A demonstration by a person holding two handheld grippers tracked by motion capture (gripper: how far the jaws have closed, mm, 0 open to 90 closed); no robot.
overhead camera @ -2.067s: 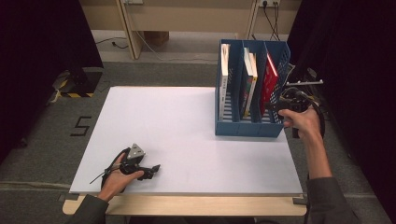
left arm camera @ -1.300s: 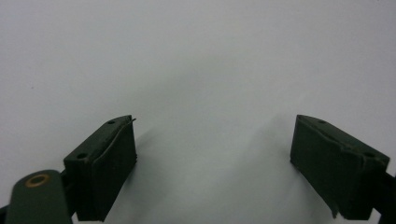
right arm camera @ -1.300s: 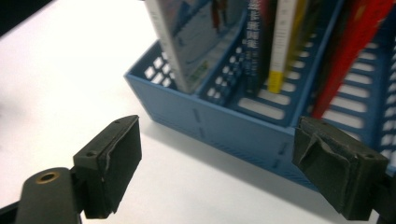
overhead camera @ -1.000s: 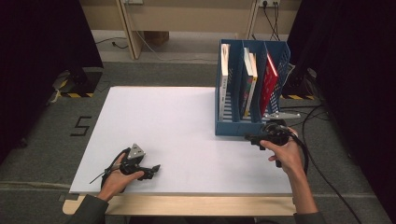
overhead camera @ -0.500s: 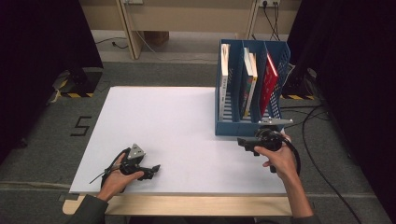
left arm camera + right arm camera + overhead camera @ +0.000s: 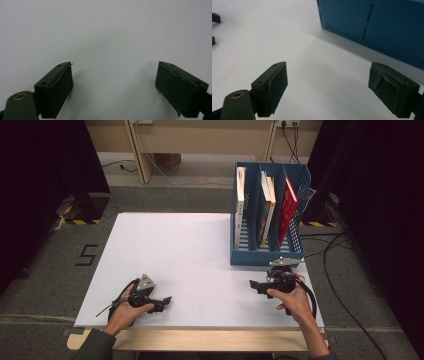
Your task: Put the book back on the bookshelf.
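A blue file rack (image 6: 267,257) with three slots stands at the white table's (image 6: 180,250) right rear, and its front wall (image 6: 372,27) looms in the right gripper view. It holds a white book (image 6: 240,205), a pair of thin books (image 6: 266,207) and a red book (image 6: 288,205). My right gripper (image 6: 255,286) hovers low over the table just in front of the rack, pointing left, jaws wide apart with nothing between its pads (image 6: 274,87). My left gripper (image 6: 164,302) rests near the front left edge, pointing right, open and empty, pads (image 6: 58,87) over bare tabletop.
Cables (image 6: 345,270) trail across the grey floor right of the table. A wooden frame (image 6: 145,155) stands beyond the far edge, and a taped "5" (image 6: 86,255) marks the floor on the left. Dark curtains hang on both sides.
My right hand has come away from the rack's right side, moving down and toward the near edge, and now sits low in front of the rack. The left hand has stayed still.
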